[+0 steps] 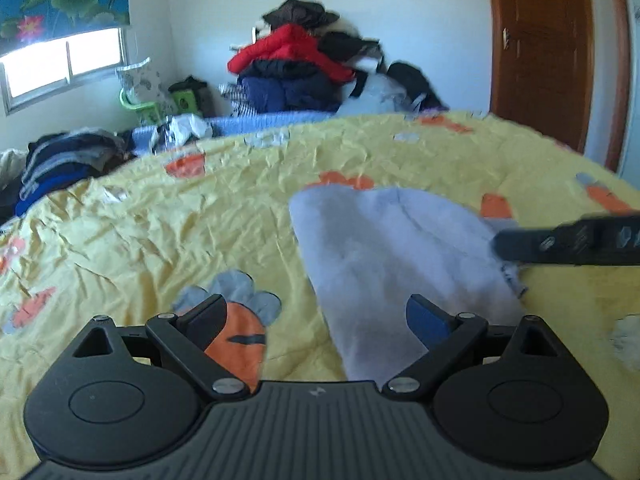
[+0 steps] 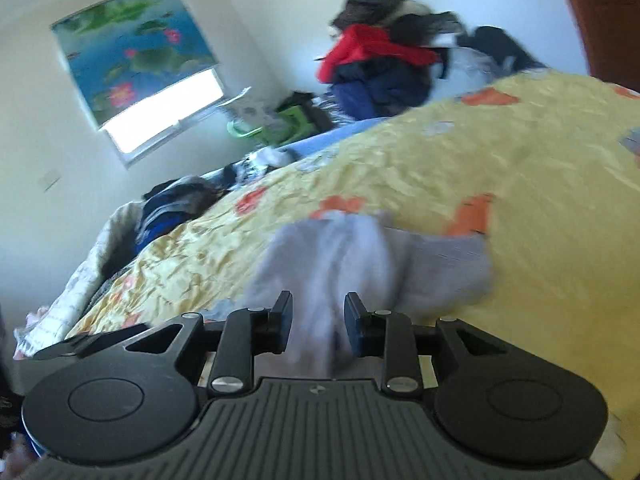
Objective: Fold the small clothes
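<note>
garment (image 1: 384,248) on bedspread (image 1: 160,216), left tool (image 1: 316,320) spread

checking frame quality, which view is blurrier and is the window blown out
Right wrist view: heavier motion blur, smearing the pale grey small garment and red jacket pile. Left wrist view: sharper, though the right gripper streaks. The bright window is blown out in both.

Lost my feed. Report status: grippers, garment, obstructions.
Left gripper open, empty, above the quilt. Right gripper part open, straddling the grey garment, not clamped. Garment flat on quilt. Nothing in the way.
</note>
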{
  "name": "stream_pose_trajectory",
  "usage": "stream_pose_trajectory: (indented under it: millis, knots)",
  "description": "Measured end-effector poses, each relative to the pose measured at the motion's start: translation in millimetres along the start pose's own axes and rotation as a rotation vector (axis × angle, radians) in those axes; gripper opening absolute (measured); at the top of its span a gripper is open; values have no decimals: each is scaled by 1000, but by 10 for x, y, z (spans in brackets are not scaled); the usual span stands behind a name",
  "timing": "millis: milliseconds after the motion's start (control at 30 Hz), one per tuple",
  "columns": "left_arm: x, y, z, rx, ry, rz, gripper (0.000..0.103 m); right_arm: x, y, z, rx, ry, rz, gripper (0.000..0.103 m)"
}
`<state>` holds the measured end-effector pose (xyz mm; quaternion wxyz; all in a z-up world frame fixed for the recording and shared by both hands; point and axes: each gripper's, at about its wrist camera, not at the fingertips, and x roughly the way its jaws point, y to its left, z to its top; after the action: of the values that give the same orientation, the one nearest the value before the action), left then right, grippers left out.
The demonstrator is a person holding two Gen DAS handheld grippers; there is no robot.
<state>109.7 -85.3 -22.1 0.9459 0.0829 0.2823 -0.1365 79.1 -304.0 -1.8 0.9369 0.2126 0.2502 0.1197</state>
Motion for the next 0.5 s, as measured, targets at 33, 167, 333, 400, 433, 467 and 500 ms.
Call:
stream_pose_trajectory:
  millis: [33, 167, 333, 400, 433, 467, 500]
  knots:
    - [59, -24, -21, -1, 19, -5, 97, 127, 29, 3, -28, 39, -16, 31]
    - [169, -151, -200, 59, 78, -73, 97, 430, 25, -106, -181, 116, -194, 17]
    - [49, -104, -132, 126, 0, -80, 97, 101, -103, -33, -31, 53, -140, 52]
    - [99, 28, -18, 85, 14, -137, 97, -32, -201, 11, 11, 16, -133, 79]
    - [155, 114, 38, 49, 36, -185, 97, -34, -271, 25, 27, 29, -113, 77]
    - [223, 205, 86, 1, 60, -236, 97, -14, -350, 38, 52, 52, -92, 72]
    - [286, 260, 127, -36, 80, -272, 98, 27, -438, 45, 94, 79, -75, 69]
